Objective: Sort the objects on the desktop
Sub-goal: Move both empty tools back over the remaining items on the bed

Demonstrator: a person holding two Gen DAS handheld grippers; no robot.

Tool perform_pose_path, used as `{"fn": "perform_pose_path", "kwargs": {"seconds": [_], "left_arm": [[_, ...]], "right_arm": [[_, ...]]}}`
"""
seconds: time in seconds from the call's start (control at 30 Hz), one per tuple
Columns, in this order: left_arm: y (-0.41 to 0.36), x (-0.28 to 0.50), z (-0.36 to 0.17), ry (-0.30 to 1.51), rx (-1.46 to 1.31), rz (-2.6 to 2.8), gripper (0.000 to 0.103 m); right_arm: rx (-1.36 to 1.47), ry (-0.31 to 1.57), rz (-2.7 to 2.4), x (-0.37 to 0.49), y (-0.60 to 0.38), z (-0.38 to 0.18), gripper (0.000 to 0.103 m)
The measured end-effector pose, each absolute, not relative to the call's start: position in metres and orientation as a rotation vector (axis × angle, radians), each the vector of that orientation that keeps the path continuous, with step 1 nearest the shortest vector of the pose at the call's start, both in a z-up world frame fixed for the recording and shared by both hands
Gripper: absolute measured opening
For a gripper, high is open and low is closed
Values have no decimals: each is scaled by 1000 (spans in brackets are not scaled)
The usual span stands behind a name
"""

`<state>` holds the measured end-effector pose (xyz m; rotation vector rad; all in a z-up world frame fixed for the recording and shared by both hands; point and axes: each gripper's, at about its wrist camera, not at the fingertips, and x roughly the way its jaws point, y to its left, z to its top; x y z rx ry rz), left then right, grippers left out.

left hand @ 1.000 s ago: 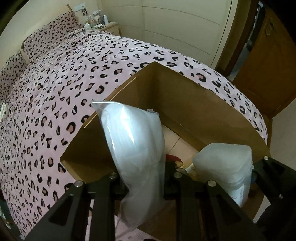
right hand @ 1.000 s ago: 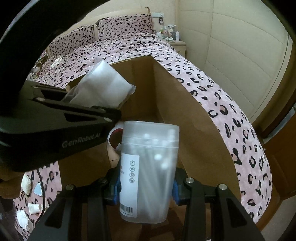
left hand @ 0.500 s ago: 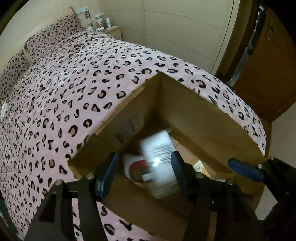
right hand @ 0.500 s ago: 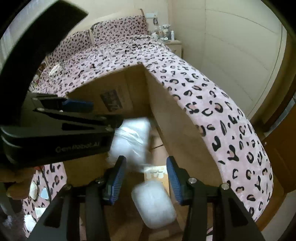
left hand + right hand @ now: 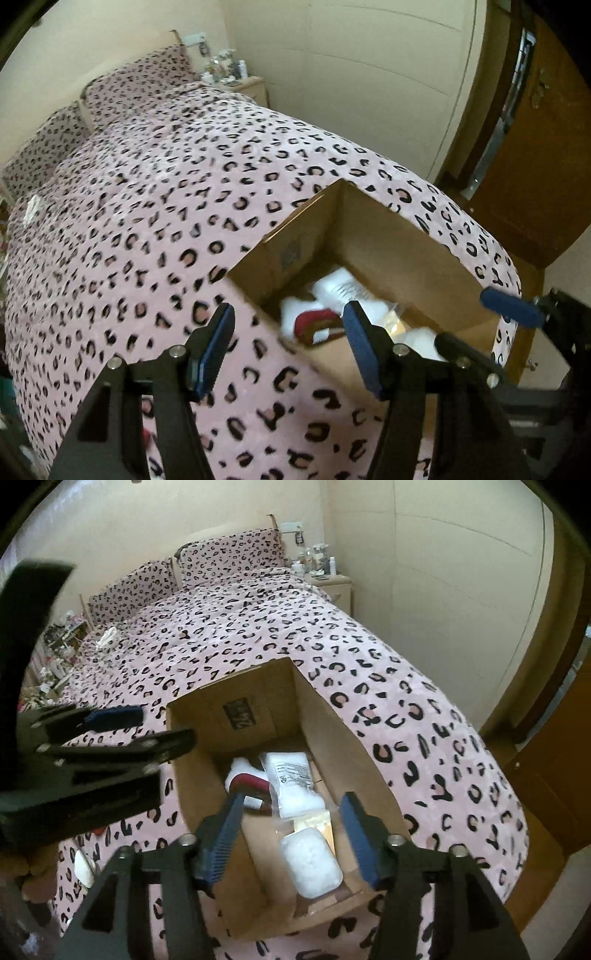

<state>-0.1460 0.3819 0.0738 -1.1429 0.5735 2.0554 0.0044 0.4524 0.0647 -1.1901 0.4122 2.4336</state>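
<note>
Now your left gripper (image 5: 288, 341) hangs over the cardboard box (image 5: 255, 882), jaws just opened wide and empty. Its white packet (image 5: 293, 775) lies inside the box, and the cotton swab tub (image 5: 310, 862) too. Your right gripper (image 5: 290, 832) above has also just opened, empty, so both things are put away.

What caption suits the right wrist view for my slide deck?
Right gripper open above cardboard box on the bed, cotton swab container and white packet inside.

An open cardboard box (image 5: 325, 738) sits on a bed (image 5: 258, 627); inside, a packet (image 5: 293, 782) lies at twelve o'clock from a tub (image 5: 310, 864).
</note>
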Motion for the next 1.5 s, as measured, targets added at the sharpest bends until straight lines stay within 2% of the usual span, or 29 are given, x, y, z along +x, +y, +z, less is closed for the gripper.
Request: {"fn": "perform_pose_path", "kwargs": {"seconds": [0.23,0.4,0.47,0.73,0.87,1.07,1.37,1.5], "left_arm": [[306,-121,81,532,-1176,2177,62],[237,-98,79,453,-1241,2254,64],[206,-87,80,437,-1258,2297,66],[97,-38,80,393,-1319,2457,89],[41,-20,73,297,-1385,2512,89],[-41,-7,39,67,-1565,2551,89],[-68,15,-24,70,-1688,2528,89],[-69,16,-51,49,-1744,2512,89]], "right_arm": [[-1176,278,2506,14,403,78,61],[-1180,302,2587,21,362,86,61],[-1165,301,2614,24,346,91,61],[-1164,299,2736,36,280,94,61],[-1212,239,2781,39,242,83,61],[-1318,210,2812,43,200,51,61],[-1411,229,2765,52,182,6,61],[-1502,301,2710,53,183,-22,61]]}}
